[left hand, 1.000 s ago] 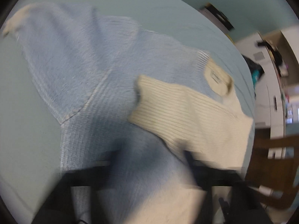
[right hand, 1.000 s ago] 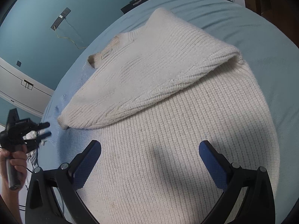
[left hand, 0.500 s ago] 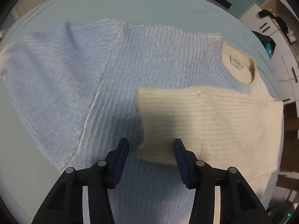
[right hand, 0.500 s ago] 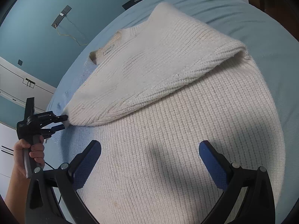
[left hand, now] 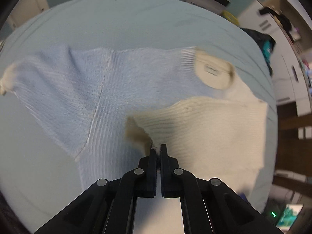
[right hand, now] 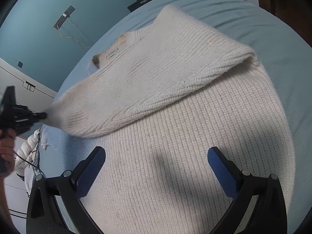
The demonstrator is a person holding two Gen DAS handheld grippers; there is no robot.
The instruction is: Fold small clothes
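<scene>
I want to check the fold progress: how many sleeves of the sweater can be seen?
2. One sleeve is folded across the sweater body, its cuff pinched by the left hand-held gripper. The other sleeve lies spread out to the side on the bed.

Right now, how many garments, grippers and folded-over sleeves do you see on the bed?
Sweaters: 1, sweater
Folded-over sleeves: 1, sleeve
Grippers: 2, left gripper pinching the sleeve's cuff, right gripper open above the sweater
Total: 4
</scene>
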